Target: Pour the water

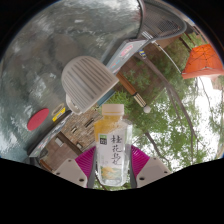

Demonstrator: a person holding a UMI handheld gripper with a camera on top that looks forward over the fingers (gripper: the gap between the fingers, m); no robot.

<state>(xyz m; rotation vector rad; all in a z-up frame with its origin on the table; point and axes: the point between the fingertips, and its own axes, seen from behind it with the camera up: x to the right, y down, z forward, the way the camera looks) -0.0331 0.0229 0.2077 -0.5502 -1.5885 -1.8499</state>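
My gripper is shut on a clear plastic bottle with a white cap and a yellow-green label bearing Chinese characters. The magenta pads press on both of its sides. The bottle stands up between the fingers, and its lower part looks clear with a yellowish tint. Just beyond the bottle's cap is a white ribbed cup, wide end towards me; its inside is hidden from me. Whether the bottle's cap touches the cup I cannot tell.
A glossy surface that mirrors trees lies under the scene. A small red object sits left of the bottle. An orange thing shows far to the right, with green foliage below it.
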